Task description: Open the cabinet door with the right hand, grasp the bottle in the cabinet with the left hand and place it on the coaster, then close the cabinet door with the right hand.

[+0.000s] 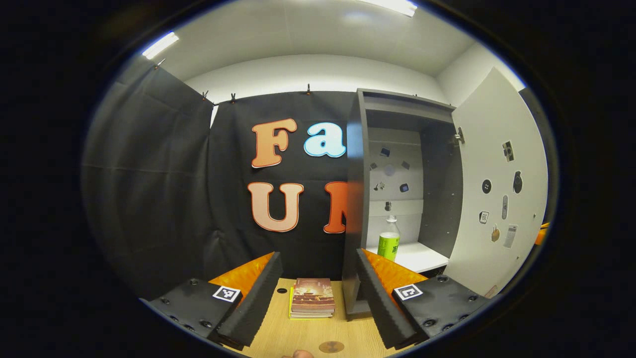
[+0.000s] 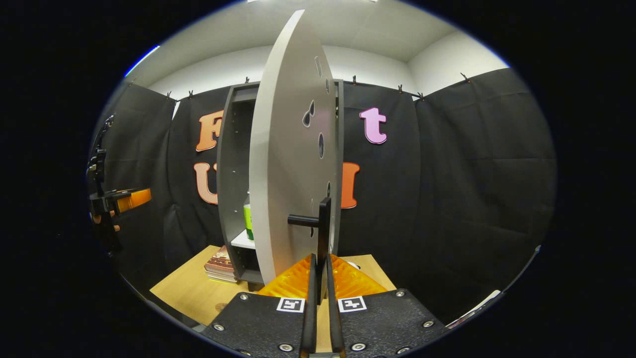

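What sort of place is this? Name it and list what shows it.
Probably a staged recording booth, not a real home: black cloth is clipped up as walls, a small grey cabinet stands on a wooden table, and the cabinet door carries scattered stickers.

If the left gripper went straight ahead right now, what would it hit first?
Probably the stack of books on the table, then the black cloth wall; depth is unclear. The left gripper is open, and the bottle sits off to its right.

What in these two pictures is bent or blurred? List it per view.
Right gripper view: fisheye bows the cabinet door into an arc; right tongs pinch its handle, sharp. Left gripper view: cabinet near edge smeared; bottle clear; ceiling lights glare.
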The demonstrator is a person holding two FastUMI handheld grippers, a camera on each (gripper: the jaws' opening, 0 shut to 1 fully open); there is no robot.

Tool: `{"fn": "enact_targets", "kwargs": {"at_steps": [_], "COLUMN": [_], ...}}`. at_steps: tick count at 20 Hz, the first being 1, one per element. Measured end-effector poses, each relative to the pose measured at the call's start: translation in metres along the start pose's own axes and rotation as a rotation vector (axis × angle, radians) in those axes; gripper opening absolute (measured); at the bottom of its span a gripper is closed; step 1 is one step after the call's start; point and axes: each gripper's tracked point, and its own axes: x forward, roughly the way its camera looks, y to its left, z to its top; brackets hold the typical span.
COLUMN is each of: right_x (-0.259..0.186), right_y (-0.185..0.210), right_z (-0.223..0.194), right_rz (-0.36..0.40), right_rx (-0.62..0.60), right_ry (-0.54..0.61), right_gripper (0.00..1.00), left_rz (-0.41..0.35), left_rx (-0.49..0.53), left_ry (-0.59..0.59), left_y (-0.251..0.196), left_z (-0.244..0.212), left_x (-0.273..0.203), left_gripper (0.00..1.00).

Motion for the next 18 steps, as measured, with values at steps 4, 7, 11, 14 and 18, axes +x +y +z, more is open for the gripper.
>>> {"fn": "enact_targets", "kwargs": {"at_steps": [4,7,11,14,18], "right_x": [-0.001,-0.001,-0.001,-0.004,-0.007], "right_y": [-0.009,-0.016,-0.009,-0.011,-0.008], "right_z": [-0.002,-0.002,-0.005,-0.007,-0.008], "right_rz": [-0.020,-0.037,-0.026,0.002,0.025], "right_rx": [-0.003,0.016,0.086,0.069,0.084], "right_ry": [0.006,0.006,0.012,0.021,0.028], "right_gripper": [0.11,0.07,0.04,0.06,0.08], "left_rz": [0.003,-0.001,-0.008,-0.014,-0.013], "left_rx": [-0.021,-0.038,-0.027,-0.020,0.014], "left_ry": [0.034,0.050,0.055,0.062,0.086], "left_y": [-0.024,-0.039,-0.062,-0.077,-0.094], "left_z": [-0.011,-0.016,-0.023,-0.032,-0.050], "left_x": [0.000,0.002,0.010,0.020,0.035], "left_gripper": [0.98,0.95,0.98,0.98,0.96]}}
